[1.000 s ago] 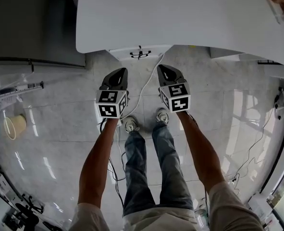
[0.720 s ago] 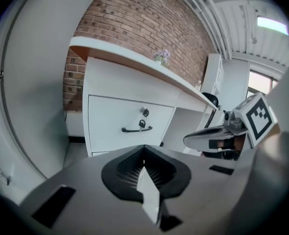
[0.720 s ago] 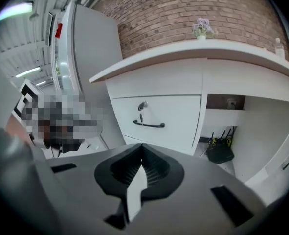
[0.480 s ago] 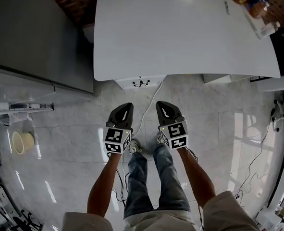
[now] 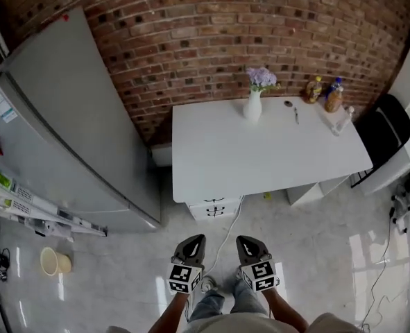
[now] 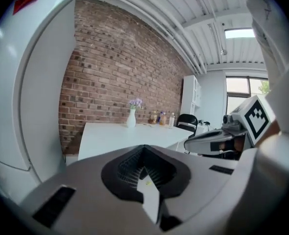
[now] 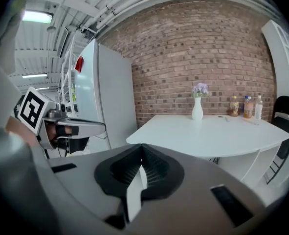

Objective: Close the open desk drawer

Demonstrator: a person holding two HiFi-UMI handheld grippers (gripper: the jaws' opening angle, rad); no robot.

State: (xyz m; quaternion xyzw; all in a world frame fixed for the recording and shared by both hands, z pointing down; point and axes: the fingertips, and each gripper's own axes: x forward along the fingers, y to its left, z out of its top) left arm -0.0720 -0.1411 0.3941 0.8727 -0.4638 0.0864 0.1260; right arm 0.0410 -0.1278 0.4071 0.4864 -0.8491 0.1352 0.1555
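Two grippers clenched and empty; drawer job appears complete.
Left gripper (image 5: 193, 243) and right gripper (image 5: 247, 243): jaws pressed together on nothing, well apart from the desk (image 5: 260, 155). Drawer unit (image 5: 215, 208) under the desk's front edge: fronts look flush, so nothing seems left to do. Since a second ago: the person stands farther back, and the brick wall (image 5: 211, 40) and vase (image 5: 252, 107) are now in view.

The left gripper (image 6: 143, 151) has its jaws pressed together on nothing, and past them stand a white desk (image 6: 120, 135) carrying a flower vase (image 6: 131, 119) and bottles (image 6: 162, 118), a brick wall (image 6: 115, 67), a white fridge (image 6: 32, 87) at left and the right gripper (image 6: 193, 143) at right.
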